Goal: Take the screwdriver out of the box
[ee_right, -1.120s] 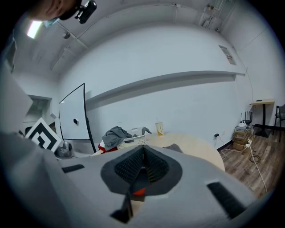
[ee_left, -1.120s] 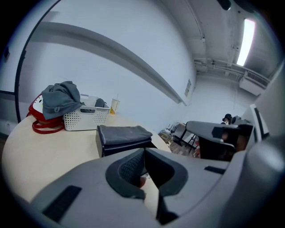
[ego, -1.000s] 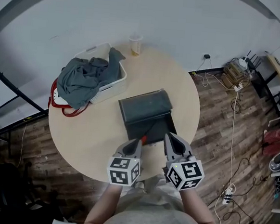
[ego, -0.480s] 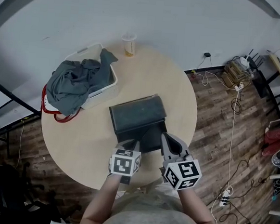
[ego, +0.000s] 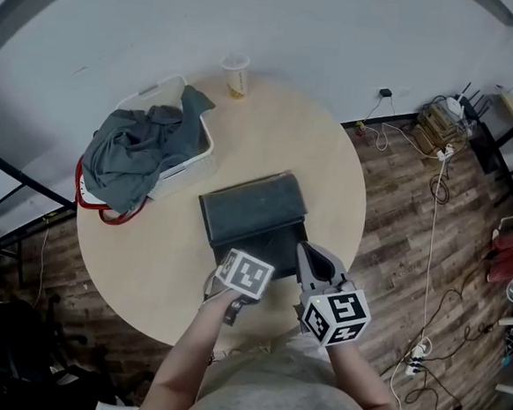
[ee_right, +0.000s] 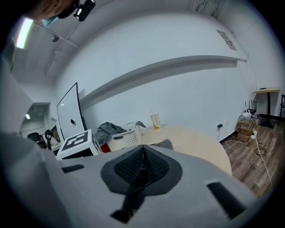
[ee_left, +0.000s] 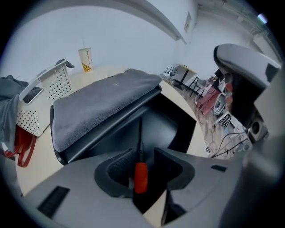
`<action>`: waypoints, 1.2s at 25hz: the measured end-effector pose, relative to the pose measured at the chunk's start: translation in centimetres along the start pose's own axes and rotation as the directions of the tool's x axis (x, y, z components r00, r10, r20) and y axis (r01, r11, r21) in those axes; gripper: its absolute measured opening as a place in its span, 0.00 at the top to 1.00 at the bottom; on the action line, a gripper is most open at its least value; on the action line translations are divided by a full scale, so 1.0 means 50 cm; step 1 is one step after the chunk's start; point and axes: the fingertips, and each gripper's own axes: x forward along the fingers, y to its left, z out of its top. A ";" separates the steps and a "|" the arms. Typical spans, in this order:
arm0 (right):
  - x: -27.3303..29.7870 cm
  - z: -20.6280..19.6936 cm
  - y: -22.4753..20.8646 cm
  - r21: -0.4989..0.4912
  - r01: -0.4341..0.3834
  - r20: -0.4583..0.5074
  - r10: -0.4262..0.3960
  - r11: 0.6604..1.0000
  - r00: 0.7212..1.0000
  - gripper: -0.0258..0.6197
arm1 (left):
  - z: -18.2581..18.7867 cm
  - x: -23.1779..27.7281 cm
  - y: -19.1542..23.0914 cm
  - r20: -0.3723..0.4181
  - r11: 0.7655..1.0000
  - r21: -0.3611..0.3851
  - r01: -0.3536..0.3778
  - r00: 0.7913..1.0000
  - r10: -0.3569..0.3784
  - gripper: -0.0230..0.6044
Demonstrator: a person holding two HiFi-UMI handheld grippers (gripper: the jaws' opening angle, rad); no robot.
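The left tool (ee_left: 142, 155) has just been opening its jaws, with the screwdriver (ee_left: 140, 176) between them and the box (ee_left: 102, 107) just ahead. The right tool (ee_right: 142, 153) is closed.

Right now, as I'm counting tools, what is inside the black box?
Only a screwdriver shows: orange handle between the left gripper's jaws, which have just opened, shaft over the box's dark floor. The gripper covers the floor's near part.

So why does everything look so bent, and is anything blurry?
Head view: the wide lens bows the table and floor; light is even, shadows faint. Left gripper view: dark rounded corners, screwdriver sharp. Right gripper view: the wall ledge curves into an arc.
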 end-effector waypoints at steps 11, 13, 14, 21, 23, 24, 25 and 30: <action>0.005 0.000 -0.016 0.005 0.014 -0.003 -0.014 1.000 1.000 0.96 | -0.038 0.065 0.020 -0.181 0.984 0.154 -0.086 0.977 0.113 0.75; 0.006 0.001 -0.019 0.004 0.018 -0.002 -0.018 1.000 1.000 0.96 | -0.038 0.068 0.018 -0.189 0.984 0.153 -0.087 0.975 0.116 0.76; 0.005 0.001 -0.020 0.004 0.019 -0.001 -0.019 1.000 1.000 0.96 | -0.039 0.069 0.017 -0.190 0.985 0.151 -0.086 0.975 0.114 0.77; -0.002 0.002 -0.020 0.006 0.025 0.003 -0.025 1.000 1.000 0.96 | -0.034 0.068 0.014 -0.173 0.989 0.133 -0.064 0.981 0.087 0.85; -0.008 0.004 -0.020 0.006 0.029 0.008 -0.029 1.000 1.000 0.96 | -0.032 0.065 0.005 -0.163 0.991 0.126 -0.036 0.985 0.056 0.86; -0.012 0.004 -0.020 0.006 0.031 0.011 -0.031 0.999 0.999 0.96 | -0.031 0.061 0.001 -0.155 0.992 0.125 -0.026 0.987 0.045 0.86; -0.016 0.005 -0.020 0.006 0.034 0.014 -0.034 0.999 0.999 0.96 | -0.028 0.055 -0.003 -0.144 0.992 0.126 -0.022 0.989 0.040 0.86; -0.035 0.006 -0.013 0.009 0.044 0.024 -0.044 0.999 0.999 0.96 | -0.006 0.015 -0.016 -0.070 0.992 0.124 -0.018 0.997 0.027 0.86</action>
